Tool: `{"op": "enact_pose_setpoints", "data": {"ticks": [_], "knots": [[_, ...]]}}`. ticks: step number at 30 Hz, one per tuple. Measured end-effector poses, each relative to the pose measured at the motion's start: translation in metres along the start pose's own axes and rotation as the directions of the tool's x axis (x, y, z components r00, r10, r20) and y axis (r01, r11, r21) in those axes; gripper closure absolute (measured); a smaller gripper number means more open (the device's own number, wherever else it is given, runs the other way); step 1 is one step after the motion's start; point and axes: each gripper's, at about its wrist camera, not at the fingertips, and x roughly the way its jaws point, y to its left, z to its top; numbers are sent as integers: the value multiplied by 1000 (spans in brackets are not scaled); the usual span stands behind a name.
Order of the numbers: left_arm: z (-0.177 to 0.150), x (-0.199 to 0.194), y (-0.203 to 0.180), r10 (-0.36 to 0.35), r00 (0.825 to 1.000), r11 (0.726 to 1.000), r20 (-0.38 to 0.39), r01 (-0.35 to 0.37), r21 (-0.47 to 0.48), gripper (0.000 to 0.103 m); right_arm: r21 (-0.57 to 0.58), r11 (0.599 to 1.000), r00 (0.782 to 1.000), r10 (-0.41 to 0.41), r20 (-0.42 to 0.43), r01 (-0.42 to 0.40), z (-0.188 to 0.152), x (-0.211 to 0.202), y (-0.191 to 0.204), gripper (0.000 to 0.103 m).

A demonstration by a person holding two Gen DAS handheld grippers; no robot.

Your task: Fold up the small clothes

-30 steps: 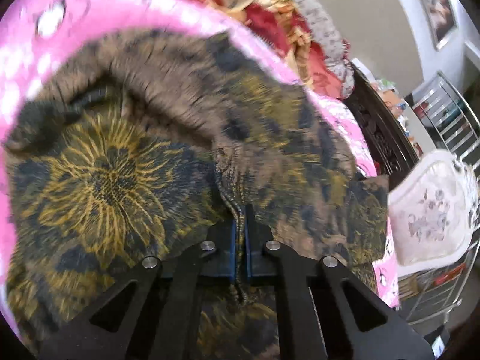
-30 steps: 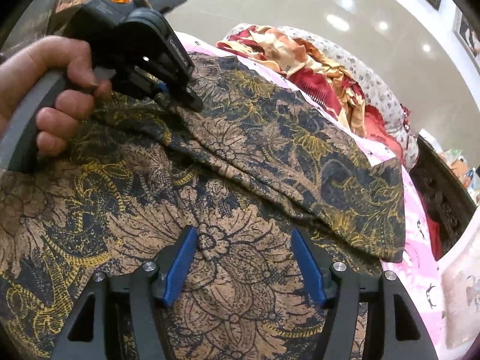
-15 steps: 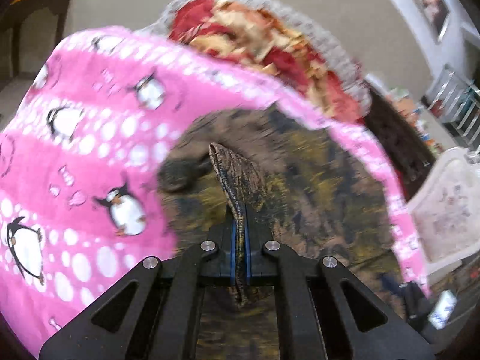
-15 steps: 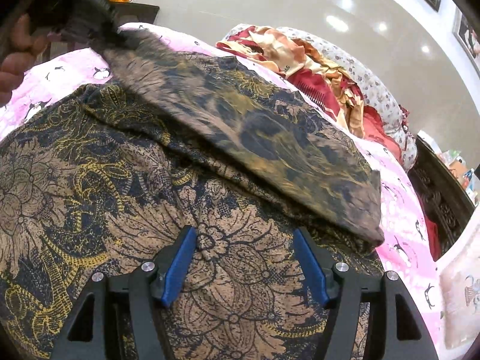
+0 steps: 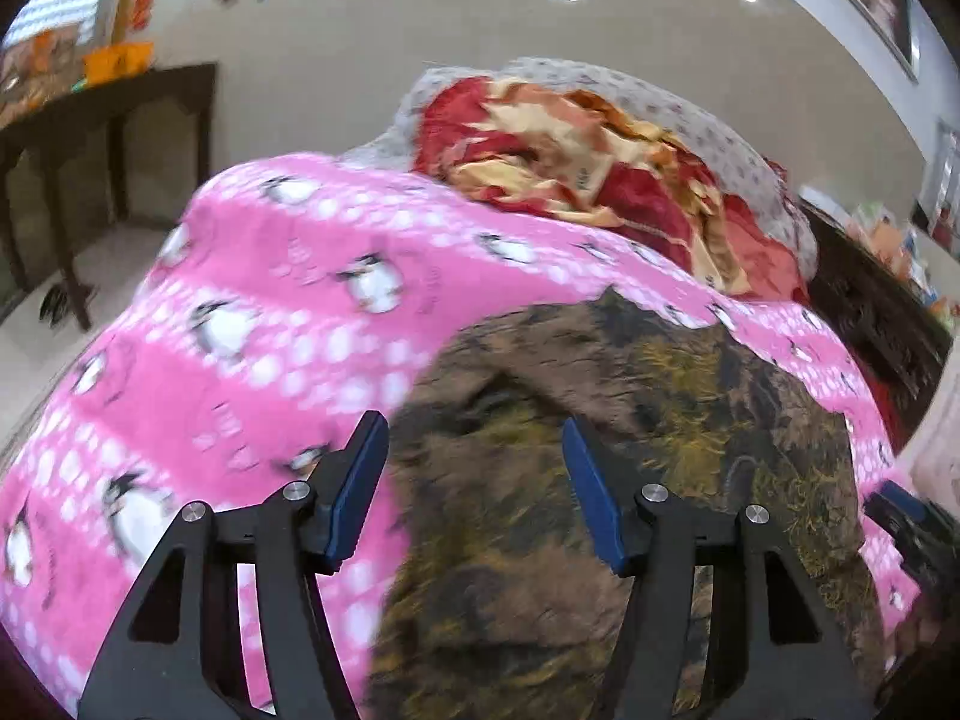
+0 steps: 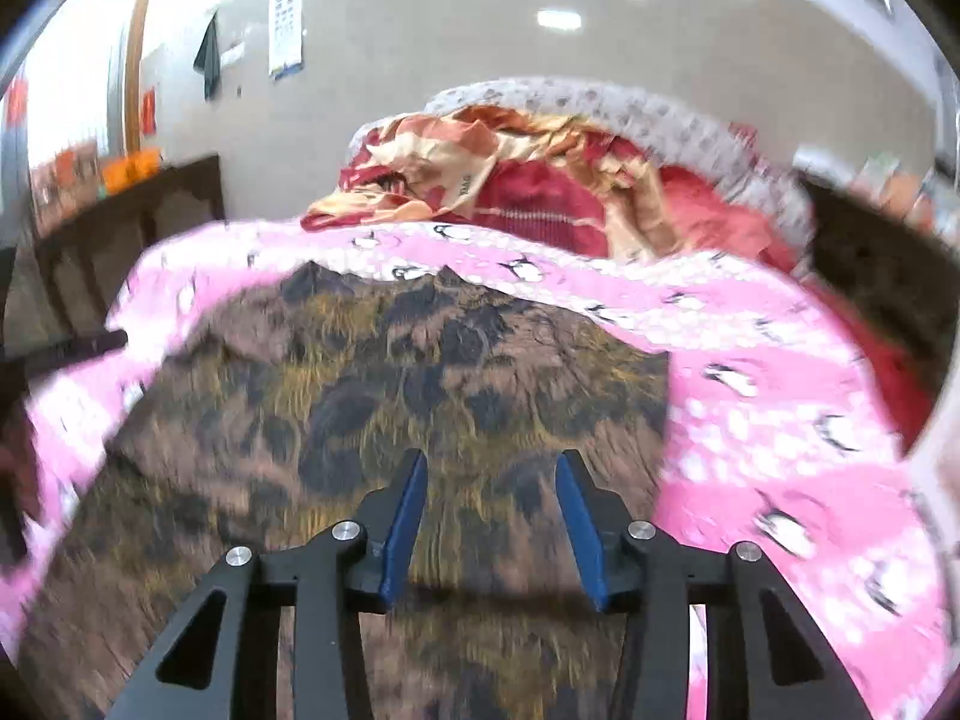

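A brown, black and gold flowered garment lies folded on a pink penguin blanket. My left gripper hovers over the garment's left edge; its jaws are opening, and nothing is between the blue pads. My right gripper hangs above the garment's near part. Its jaws are closing with only air between the blue pads. The right gripper's black body shows at the right edge of the left wrist view. Both views are motion-blurred.
A heap of red and cream cloth on a grey dotted pillow lies beyond the blanket. A dark wooden table stands at the left by the wall. Dark carved furniture is at the right.
My left gripper let go of the garment fold it pinched and opened, pulling back and up. The fold now lies flat. My right gripper rose and narrowed its jaws.
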Motion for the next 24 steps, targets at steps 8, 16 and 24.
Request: {"op": "enact_pose_setpoints", "data": {"ticks": [8, 16, 24], "knots": [[-37, 65, -26, 10, 982, 994, -189, 11, 112, 44, 85, 996, 967, 39, -252, -18, -36, 57, -73, 89], [-46, 65, -16, -50, 984, 996, -173, 63, 67, 43, 92, 996, 985, 1, -173, 15, 20, 48, -64, 89], [-47, 67, -25, -14, 983, 995, -182, 33, 99, 43, 167, 979, 961, -66, -268, 113, 20, 139, -89, 90]]}}
